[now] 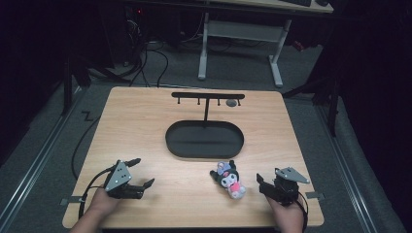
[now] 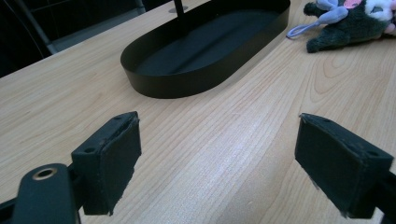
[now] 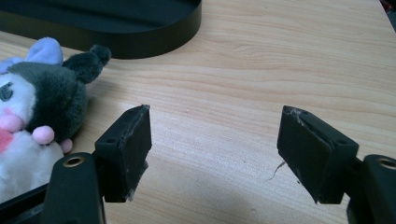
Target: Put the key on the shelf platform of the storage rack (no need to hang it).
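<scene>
From the high view, a black oval metal tray point(image 1: 204, 140) with a hook-bar stand point(image 1: 208, 96) sits mid-way on the light wooden table point(image 1: 145, 121). A small black-and-white plush toy point(image 1: 228, 179) lies near the front edge, between the left gripper point(image 1: 144, 172) and right gripper point(image 1: 261, 183).

The left gripper view shows its jaws wide apart over bare wood, the tray ahead.

The right gripper view shows its jaws spread too, the plush just beside the left-hand jaw, with bare wood to the table's far edge.

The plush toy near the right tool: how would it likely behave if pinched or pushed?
The plush toy looks soft and furry, so it would probably squash rather than resist. It lies flat on the table, unlikely to roll. Its thin lilac loop may flop or snag.
</scene>
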A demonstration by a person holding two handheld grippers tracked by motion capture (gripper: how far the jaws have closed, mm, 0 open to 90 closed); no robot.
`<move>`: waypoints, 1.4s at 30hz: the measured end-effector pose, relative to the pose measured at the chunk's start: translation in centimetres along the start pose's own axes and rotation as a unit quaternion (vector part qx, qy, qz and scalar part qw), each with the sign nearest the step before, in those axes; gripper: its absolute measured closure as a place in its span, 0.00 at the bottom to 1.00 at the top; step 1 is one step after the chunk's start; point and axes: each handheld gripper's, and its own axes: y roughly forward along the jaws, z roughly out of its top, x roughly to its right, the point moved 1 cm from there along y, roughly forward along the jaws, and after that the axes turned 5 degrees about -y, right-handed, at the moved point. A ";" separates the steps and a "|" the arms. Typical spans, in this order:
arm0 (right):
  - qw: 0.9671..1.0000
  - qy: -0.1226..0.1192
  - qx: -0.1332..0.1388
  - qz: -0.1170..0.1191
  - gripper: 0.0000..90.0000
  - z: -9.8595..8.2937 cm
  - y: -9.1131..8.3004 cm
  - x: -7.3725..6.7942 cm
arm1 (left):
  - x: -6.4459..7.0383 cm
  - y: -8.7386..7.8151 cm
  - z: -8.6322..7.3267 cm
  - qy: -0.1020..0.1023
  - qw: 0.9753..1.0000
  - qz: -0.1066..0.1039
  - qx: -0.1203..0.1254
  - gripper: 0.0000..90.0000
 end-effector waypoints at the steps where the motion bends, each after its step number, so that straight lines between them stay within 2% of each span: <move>1: 1.000 0.000 -0.002 0.000 0.30 0.1 0.0 -0.1 | 0.0 0.0 0.0 0.000 1.000 0.000 0.000 0.17; 5: 1.000 -0.001 -0.012 0.004 0.31 0.2 -0.1 -0.1 | 0.0 0.0 0.0 0.000 1.000 0.000 0.000 0.17; 6: 1.000 0.005 -0.023 0.006 0.31 0.3 -0.1 -0.1 | 0.0 0.0 0.0 0.000 1.000 0.000 0.000 0.17; 14: 0.998 0.014 -0.054 0.012 0.33 0.5 -0.5 0.1 | 0.0 0.0 0.0 0.000 1.000 -0.001 -0.001 0.17; 22: 0.996 0.017 -0.085 0.013 0.30 0.5 -0.5 0.3 | 0.0 0.0 0.0 0.001 1.000 -0.001 -0.002 0.17; 27: 0.995 0.017 -0.096 0.026 0.27 0.6 -0.6 0.5 | 0.1 0.1 0.0 0.002 1.000 0.002 -0.001 0.17; 32: 0.994 0.028 -0.105 0.022 0.26 0.7 -0.4 1.3 | -0.1 0.0 0.0 -0.005 1.000 0.002 -0.002 0.17; 35: 0.994 0.022 -0.109 0.021 0.26 1.1 -0.4 1.4 | -0.1 0.0 0.0 -0.009 1.000 0.002 0.000 0.17; 39: 0.990 0.014 -0.136 0.029 0.26 2.0 -0.2 1.2 | -0.1 0.0 0.0 -0.008 1.000 0.000 0.001 0.17; 42: 0.987 0.008 -0.158 0.039 0.26 2.4 0.0 1.1 | -0.1 0.0 0.0 -0.006 1.000 0.001 0.001 0.17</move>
